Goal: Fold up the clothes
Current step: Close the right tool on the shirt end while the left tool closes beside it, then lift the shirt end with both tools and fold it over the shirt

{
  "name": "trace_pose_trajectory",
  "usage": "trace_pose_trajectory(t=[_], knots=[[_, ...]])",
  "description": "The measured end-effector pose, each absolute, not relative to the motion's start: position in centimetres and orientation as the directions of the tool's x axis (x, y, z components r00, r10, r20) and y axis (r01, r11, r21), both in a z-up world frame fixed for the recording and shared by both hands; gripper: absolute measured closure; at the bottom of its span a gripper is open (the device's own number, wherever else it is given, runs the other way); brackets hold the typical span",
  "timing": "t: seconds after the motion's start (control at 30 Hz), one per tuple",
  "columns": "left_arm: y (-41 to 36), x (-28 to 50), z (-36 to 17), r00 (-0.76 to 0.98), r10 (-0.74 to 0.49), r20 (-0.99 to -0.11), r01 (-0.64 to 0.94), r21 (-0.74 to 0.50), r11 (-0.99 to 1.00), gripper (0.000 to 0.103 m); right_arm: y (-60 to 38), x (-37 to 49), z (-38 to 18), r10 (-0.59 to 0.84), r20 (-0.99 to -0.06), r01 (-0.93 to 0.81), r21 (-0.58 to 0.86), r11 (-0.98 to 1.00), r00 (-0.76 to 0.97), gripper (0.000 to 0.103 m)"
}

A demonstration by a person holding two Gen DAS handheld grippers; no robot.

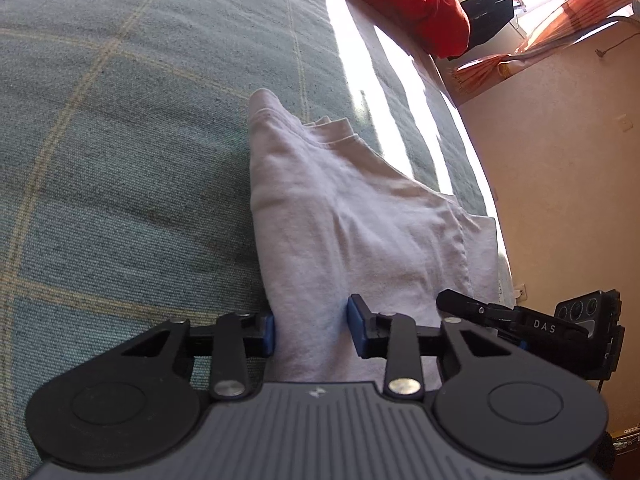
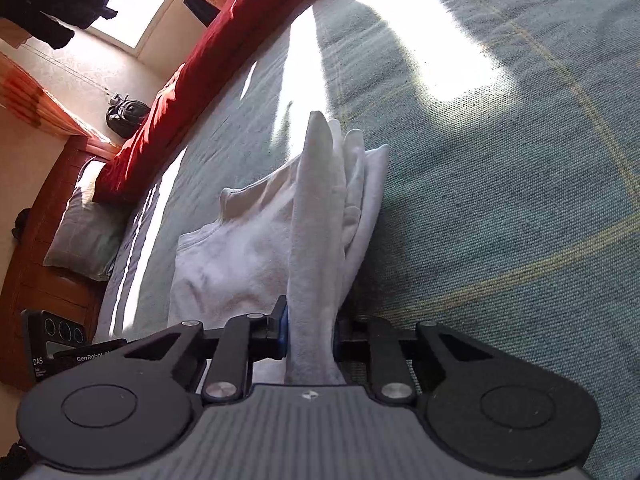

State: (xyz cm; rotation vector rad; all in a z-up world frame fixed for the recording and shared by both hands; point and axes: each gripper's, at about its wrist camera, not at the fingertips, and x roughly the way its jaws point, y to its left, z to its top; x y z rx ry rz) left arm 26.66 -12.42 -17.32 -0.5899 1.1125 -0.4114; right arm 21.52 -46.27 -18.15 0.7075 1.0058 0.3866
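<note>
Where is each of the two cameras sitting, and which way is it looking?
Left wrist: on the left gripper, looking forward and down at the white garment between its fingers; the right gripper shows too.
Right wrist: on the right gripper, looking down the bunched garment toward the red bedding.
Shared: the garment and the green plaid bedspread.

Bed (image 1: 120, 140), green checked cover; white garment (image 1: 340, 208), red duvet (image 2: 192, 80) on it.

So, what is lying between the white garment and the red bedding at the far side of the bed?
Only bare green plaid bedspread with sunlight stripes separates the white garment from the red bedding, clearest in the right wrist view.
</note>
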Motion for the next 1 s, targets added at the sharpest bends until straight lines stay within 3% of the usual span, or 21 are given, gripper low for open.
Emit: trace_pose_trajectory(t=[0.17, 0.53, 0.77, 0.9, 1.0], knots=[[-11.9, 26.1, -16.1, 0.418, -0.577, -0.701, 0.024, -0.627, 0.779, 0.082, -45.7, 20.9, -16.4, 0.574, -0.639, 0.014, 0.674, 0.738, 0.511, 0.084], [-11.5, 25.2, -15.2, 0.446, -0.557, -0.7, 0.07, -0.593, 0.802, 0.085, -44.4, 20.1, -13.7, 0.557, -0.64, -0.03, 0.642, 0.766, 0.529, 0.084], [-10.7, 26.4, -17.7, 0.422, -0.568, -0.707, 0.041, -0.611, 0.791, 0.067, -44.9, 20.4, -14.9, 0.564, -0.644, 0.0, 0.659, 0.752, 0.516, 0.083], [-10.8, 28.0, -17.9, 0.436, -0.588, -0.682, 0.054, -0.632, 0.773, 0.062, -45.2, 20.7, -15.7, 0.569, -0.648, 0.008, 0.663, 0.748, 0.507, 0.082], [-11.6, 30.1, -17.9, 0.439, -0.6, -0.669, 0.071, -0.64, 0.765, 0.05, -45.5, 20.9, -16.3, 0.571, -0.651, 0.019, 0.668, 0.744, 0.501, 0.082]])
